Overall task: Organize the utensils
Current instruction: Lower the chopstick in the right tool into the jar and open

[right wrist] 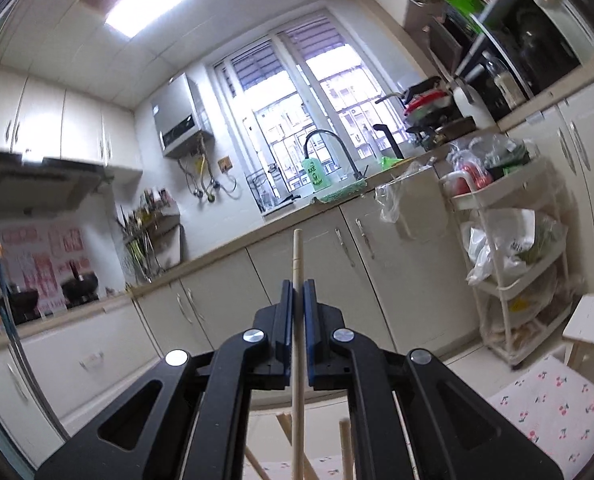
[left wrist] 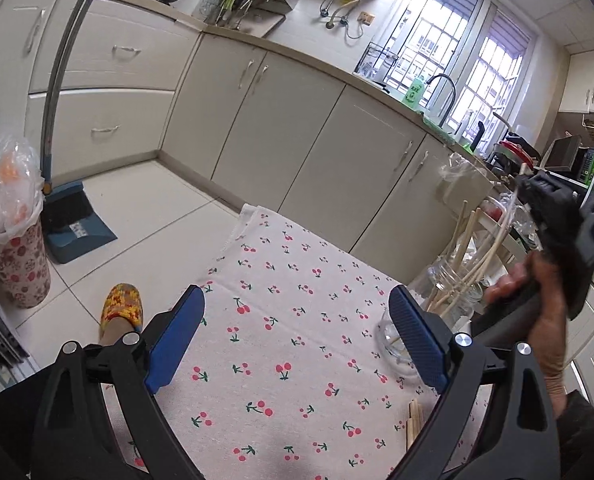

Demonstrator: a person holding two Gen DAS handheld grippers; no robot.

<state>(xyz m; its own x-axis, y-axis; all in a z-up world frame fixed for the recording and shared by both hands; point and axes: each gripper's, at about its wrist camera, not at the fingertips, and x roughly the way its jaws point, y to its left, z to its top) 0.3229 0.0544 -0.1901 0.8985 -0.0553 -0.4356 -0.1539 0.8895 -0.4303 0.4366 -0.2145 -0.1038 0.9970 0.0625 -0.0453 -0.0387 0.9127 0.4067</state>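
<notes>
My left gripper is open and empty, held over the cherry-print tablecloth. A glass jar with several wooden chopsticks stands at the cloth's right edge, just past my right fingertip. A smaller glass lies beside it. More chopstick ends lie on the cloth near the lower right. My right gripper is shut on one upright wooden chopstick, lifted high and facing the kitchen. Its body shows above the jar in the left wrist view. Other chopstick tops show below it.
Cream cabinets and a counter with a sink tap run along the back. A dustpan and a lined bin stand on the floor at left. A white trolley stands at right.
</notes>
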